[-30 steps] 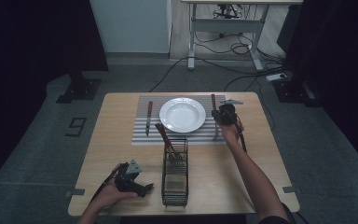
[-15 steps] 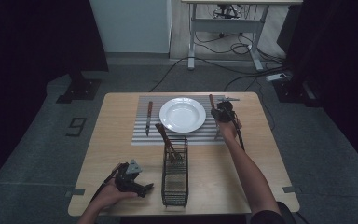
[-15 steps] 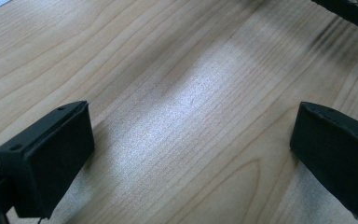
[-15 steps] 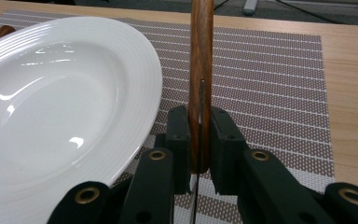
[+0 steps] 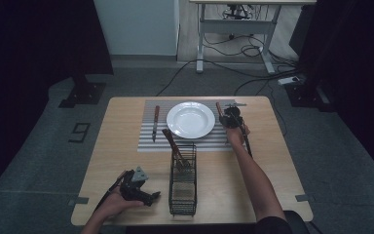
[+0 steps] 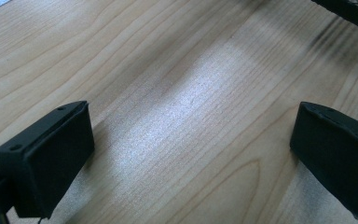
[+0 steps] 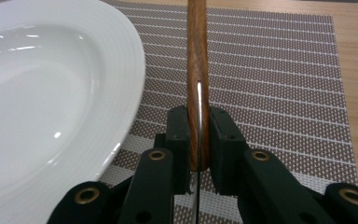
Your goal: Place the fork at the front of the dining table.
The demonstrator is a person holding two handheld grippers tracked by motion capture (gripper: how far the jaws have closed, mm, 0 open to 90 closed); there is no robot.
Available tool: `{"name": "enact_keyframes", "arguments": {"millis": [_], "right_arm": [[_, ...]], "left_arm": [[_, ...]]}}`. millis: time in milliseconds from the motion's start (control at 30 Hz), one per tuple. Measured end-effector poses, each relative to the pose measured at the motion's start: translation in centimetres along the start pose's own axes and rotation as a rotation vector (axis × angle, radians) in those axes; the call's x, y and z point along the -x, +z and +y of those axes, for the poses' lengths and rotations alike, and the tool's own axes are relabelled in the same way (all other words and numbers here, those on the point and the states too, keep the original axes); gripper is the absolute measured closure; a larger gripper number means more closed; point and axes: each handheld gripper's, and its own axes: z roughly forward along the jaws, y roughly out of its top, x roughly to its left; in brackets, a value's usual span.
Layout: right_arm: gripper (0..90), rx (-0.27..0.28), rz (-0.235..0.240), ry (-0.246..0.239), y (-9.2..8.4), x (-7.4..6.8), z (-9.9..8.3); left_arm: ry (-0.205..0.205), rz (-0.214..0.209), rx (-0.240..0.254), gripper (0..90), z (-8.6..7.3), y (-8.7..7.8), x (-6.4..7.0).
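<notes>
Right arm: stretched far, my right gripper (image 5: 232,117) beside plate (image 5: 191,119).
Right jaws: clamped on wooden-handled utensil (image 7: 197,70).
Utensil: brown handle, metal spine.
Left jaws (image 6: 191,154): wide, empty, over bench (image 6: 177,70).

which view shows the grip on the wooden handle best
The right gripper view: the right gripper is shut on the wooden handle, beside the plate. The high view shows it small.

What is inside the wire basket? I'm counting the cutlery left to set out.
The wire basket holds at least one wooden-handled utensil, leaning out toward the plate. Its working end and anything deeper are hidden by the mesh.
</notes>
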Motion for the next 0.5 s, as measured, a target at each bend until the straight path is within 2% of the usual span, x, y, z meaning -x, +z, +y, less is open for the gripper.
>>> {"name": "enact_keyframes", "arguments": {"millis": [300, 500], "right_arm": [[79.8, -0.042, -0.019, 0.005, 1.3, 0.3, -0.3], [79.3, -0.049, -0.044, -0.025, 1.6, -0.1, -0.3]], "left_arm": [[-0.001, 0.0, 0.0, 0.0, 0.0, 0.0, 0.0], [0.0, 0.001, 0.0, 0.0, 0.0, 0.0, 0.0]]}}
